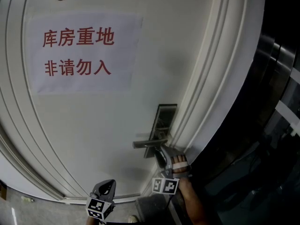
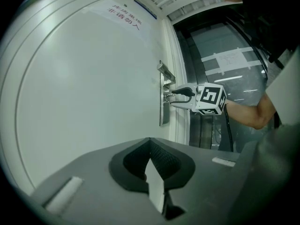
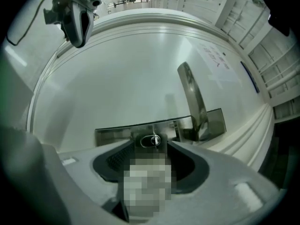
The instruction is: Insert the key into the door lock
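**Head view:** camera high and back from the white door [image 1: 93, 135], tilted steeply down. The lock plate [image 1: 165, 118] and lever handle [image 1: 149, 143] lie at mid-distance.

**Left gripper view:** set back from the door, looking along its face toward the lock plate. The right gripper [image 2: 174, 93] is seen side-on.

**Right gripper view:** very near, facing the lock plate squarely. The left gripper [image 3: 79, 32] appears at upper left.

All three views share the lock plate and lever handle.

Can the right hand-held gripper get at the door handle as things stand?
Probably yes. The right hand-held gripper is open at the lock plate, just under the door handle, and nothing visible stands between them.
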`<state>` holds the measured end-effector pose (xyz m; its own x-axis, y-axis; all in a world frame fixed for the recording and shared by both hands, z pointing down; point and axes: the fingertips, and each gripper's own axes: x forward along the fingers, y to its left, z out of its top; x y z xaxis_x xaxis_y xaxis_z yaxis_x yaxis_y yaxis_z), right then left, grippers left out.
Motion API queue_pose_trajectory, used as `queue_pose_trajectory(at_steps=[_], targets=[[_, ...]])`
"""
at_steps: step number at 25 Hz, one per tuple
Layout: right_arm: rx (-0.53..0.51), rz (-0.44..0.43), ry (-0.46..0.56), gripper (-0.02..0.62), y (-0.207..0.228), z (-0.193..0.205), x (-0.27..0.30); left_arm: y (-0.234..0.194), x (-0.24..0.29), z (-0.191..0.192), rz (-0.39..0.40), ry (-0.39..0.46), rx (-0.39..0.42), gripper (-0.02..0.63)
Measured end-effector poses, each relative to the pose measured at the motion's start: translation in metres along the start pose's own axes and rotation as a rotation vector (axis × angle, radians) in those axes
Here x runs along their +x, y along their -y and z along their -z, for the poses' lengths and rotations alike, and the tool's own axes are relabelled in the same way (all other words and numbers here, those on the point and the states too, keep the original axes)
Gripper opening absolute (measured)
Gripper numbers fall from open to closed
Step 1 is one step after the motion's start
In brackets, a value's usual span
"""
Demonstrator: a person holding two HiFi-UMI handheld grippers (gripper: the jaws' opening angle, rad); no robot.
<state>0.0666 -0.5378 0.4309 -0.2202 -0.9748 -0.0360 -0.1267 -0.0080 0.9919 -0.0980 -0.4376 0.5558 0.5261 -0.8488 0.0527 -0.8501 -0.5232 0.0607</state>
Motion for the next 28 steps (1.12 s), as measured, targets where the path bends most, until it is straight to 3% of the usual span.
queue_pose_trajectory(at_steps=[7, 14, 28], targets=[[0.042, 0.010, -0.011, 0.222, 0.007, -0.001, -0.007, 0.005, -0.005, -0.002, 0.001, 0.003, 0.005, 0.002], [0.109, 0.037, -0.002, 0.103, 0.015, -0.007, -0.025, 0.010, -0.011, -0.007, 0.008, 0.012, 0.017, 0.002], [0.193, 0.062, 0.019, 0.012, 0.016, -0.016, -0.058, 0.022, -0.027, -0.019, 0.025, 0.032, 0.040, 0.002]])
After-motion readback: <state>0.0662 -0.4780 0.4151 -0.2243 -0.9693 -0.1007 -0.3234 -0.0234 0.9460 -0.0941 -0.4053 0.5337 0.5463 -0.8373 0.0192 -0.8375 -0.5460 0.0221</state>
